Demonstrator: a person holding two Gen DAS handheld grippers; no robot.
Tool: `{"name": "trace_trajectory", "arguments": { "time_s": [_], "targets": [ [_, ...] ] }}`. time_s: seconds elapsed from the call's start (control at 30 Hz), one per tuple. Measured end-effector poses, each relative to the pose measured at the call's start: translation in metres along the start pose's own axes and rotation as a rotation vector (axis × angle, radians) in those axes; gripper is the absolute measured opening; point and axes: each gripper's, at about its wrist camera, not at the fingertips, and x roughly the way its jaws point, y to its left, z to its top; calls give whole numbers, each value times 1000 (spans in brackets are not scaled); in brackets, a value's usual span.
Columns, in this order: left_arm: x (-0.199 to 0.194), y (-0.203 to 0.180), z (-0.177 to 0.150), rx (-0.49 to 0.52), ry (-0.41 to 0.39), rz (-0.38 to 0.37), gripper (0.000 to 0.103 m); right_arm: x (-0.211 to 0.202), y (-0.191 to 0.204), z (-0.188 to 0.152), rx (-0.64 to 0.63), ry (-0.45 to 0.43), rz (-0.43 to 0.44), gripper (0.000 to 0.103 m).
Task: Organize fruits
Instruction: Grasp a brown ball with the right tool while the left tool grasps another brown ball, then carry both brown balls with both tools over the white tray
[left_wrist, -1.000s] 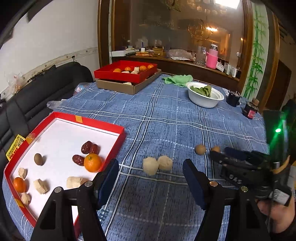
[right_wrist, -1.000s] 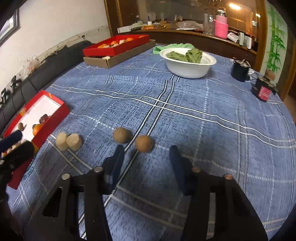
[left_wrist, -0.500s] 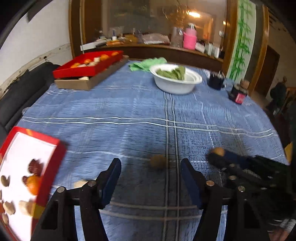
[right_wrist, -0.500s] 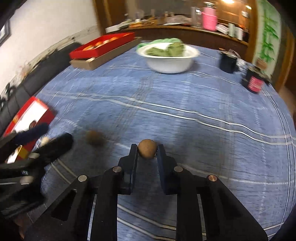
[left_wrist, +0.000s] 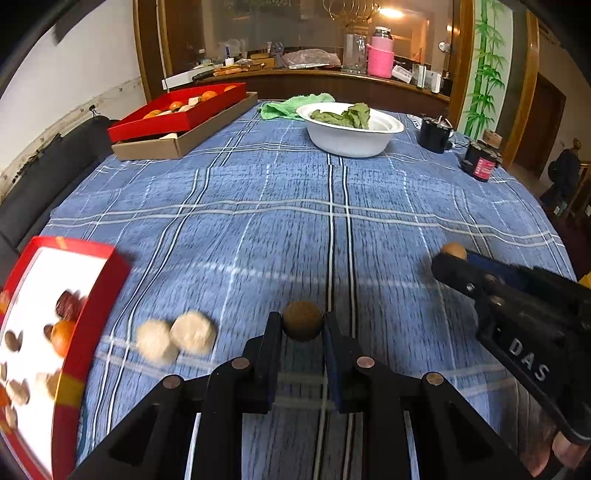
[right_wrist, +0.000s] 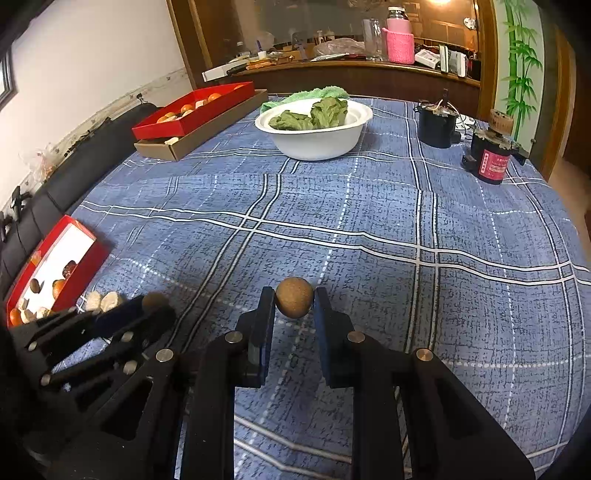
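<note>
My left gripper (left_wrist: 302, 321) is shut on a small round brown fruit (left_wrist: 302, 320) just above the blue checked tablecloth. My right gripper (right_wrist: 294, 302) is shut on a second brown fruit (right_wrist: 294, 302) and holds it over the cloth. In the left wrist view the right gripper (left_wrist: 448, 254) enters from the right with its fruit (left_wrist: 453, 250) at the tip. In the right wrist view the left gripper (right_wrist: 155, 301) lies at the lower left. Two pale beige pieces (left_wrist: 175, 338) lie on the cloth beside a red tray (left_wrist: 92, 314) holding oranges, dates and other pieces.
A white bowl of green leaves (right_wrist: 314, 127) stands at the far middle. A red box of fruit on a cardboard lid (right_wrist: 195, 114) is at the far left. A black cup (right_wrist: 436, 123) and a red-labelled jar (right_wrist: 493, 157) stand at the far right. A green cloth (left_wrist: 295, 107) lies behind the bowl.
My left gripper swung right from the tray and shut on the loose brown fruit. My right gripper shut on its fruit earlier and lifted it slightly.
</note>
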Motion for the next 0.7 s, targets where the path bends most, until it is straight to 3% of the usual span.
{"name": "trace_trajectory", "arguments": {
  "time_s": [0.43,0.7],
  "targets": [
    [-38,17,-46,-27,-19,-17,21,-45,30,-58,-54,12,-33,19],
    [-47,30,-58,-54,-21,-22,21,-49,44,-71,-76,13,-41,19]
  ]
}}
